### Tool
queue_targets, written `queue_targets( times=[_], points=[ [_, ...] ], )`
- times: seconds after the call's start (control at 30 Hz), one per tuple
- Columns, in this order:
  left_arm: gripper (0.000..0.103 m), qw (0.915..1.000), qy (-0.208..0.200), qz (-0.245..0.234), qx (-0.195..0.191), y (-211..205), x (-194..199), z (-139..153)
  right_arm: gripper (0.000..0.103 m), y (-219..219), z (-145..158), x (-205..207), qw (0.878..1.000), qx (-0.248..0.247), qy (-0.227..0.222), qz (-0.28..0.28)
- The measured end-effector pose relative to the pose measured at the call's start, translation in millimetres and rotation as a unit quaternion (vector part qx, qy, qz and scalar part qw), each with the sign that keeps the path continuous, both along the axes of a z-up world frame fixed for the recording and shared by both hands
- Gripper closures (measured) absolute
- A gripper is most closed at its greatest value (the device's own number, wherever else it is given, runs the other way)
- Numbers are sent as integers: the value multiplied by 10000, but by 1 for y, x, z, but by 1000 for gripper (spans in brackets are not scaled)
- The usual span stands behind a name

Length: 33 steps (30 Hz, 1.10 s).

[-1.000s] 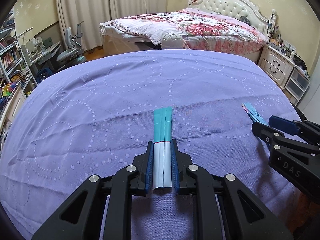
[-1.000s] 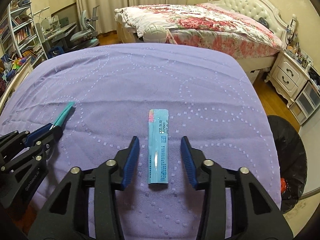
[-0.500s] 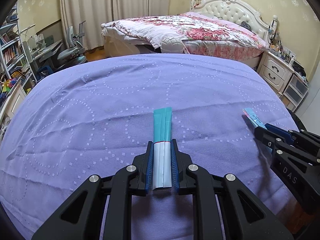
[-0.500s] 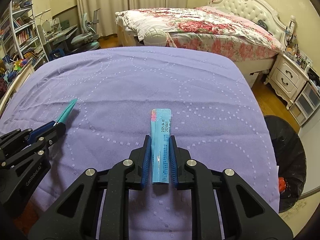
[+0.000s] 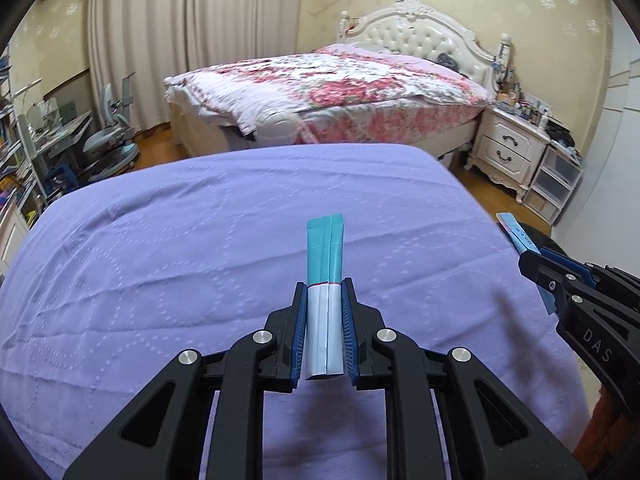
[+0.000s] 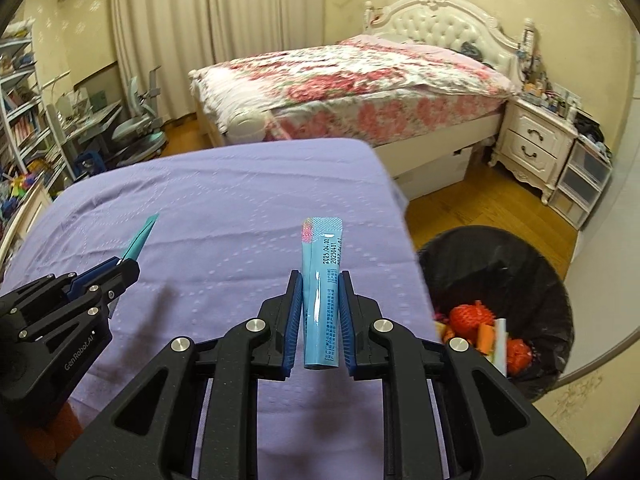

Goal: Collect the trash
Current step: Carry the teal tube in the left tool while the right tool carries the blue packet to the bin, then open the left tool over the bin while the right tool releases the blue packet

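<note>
**Ana:** Teal and white, that folded sachet in the left wrist view, clamped edge to edge in the left hand-held gripper, jaws drawn in tight on its white half, teal end sticking out over the purple cloth of the desk.

**Ben:** It looks featherlight, thin film, creased down the middle. Soft enough to buckle, so holding low near the fold seems sensible.

**Ana:** At the right edge the right hand-held gripper shows too, a pale blue strip poking from it.

**Ben:** Over to the right wrist view: that strip is a blue stick sachet, printed dates near the top, pinched by its long edges, lower half between the pads. The jaws have just been closing and now sit snug on it.

**Ana:** Glossy skin, so I'd call it slippery; the top flops free.

**Ben:** And the black-lined trash bin stands on the floor just right of the desk, peelings already inside. Left hand-held gripper at lower left, teal tip showing.
</note>
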State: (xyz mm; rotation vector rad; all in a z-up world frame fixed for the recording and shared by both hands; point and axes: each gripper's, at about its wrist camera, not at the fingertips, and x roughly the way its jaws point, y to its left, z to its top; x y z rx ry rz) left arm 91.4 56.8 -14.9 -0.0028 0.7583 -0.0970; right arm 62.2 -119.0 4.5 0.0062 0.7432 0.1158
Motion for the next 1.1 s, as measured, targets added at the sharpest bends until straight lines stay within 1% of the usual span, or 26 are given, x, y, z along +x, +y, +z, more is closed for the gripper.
queue_targets(
  times=[0.2,0.3,0.53,0.73,0.97,1.1],
  points=[
    [85,9988,-176,-448,7,-47,2,14,85,-46,12,-5,9988,28,-182,-456],
    [85,9974,-252,-680,8,-72,4,20,85,-65,13,-7,9975,42,-229,-663],
    [85,9930,-374,-1117,58,-121,6,25,85,-104,9,-9,9939,58,-260,-1074],
    [85,9899,-400,-1355,65,-153,14,24,85,-130,5,-6,9901,52,-283,-1374],
    [85,9876,-286,-1531,185,-189,29,10,85,-158,-7,5,9853,147,-225,-1686],
    [85,9867,-273,-1585,240,-202,37,4,85,-171,-16,11,9824,188,-134,-1853]
  ],
)
